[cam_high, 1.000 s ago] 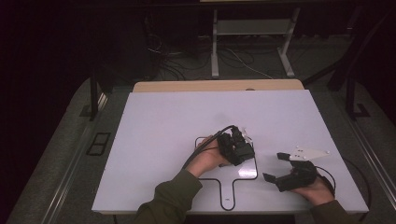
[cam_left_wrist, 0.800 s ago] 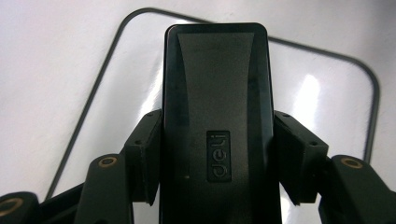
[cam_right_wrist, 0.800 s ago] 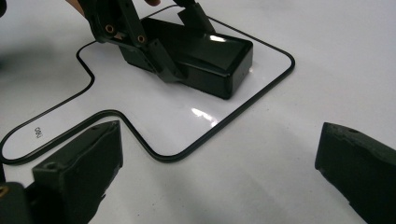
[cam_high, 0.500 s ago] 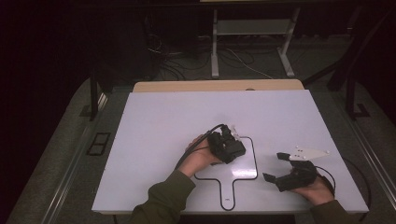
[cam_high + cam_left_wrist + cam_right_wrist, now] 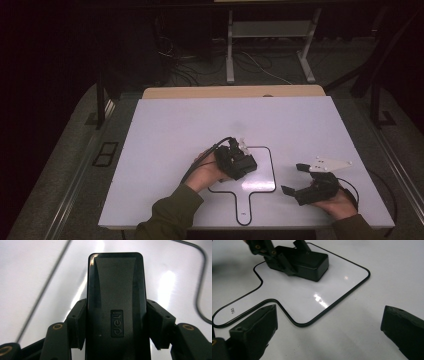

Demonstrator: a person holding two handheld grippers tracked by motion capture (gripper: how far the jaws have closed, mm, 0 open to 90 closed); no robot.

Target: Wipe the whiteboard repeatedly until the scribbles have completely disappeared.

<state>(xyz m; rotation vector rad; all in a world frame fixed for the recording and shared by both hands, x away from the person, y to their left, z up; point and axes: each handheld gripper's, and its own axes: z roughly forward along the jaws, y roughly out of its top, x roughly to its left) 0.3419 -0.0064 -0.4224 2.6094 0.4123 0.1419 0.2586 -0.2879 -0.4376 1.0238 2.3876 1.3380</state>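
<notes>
Bare table (image 5: 165, 125) everywhere, seemingly, save the black box (image 5: 240, 165).

I see a glossy white board (image 5: 165, 150), smooth enough to throw back lamp glare. The black block (image 5: 115, 302) looks like matt plastic with an embossed logo. My gripper jaws look matt black plastic too. The far table edge (image 5: 230, 92) looks like pale wood.

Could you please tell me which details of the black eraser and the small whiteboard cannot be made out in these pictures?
- Black eraser: its near end is cut off by the bottom edge of the left gripper view, and its underside is hidden, so whether it touches the small whiteboard is unclear.
- In the high view the left tongs cover the eraser.
- The board handle's printing is too small to read.
</notes>
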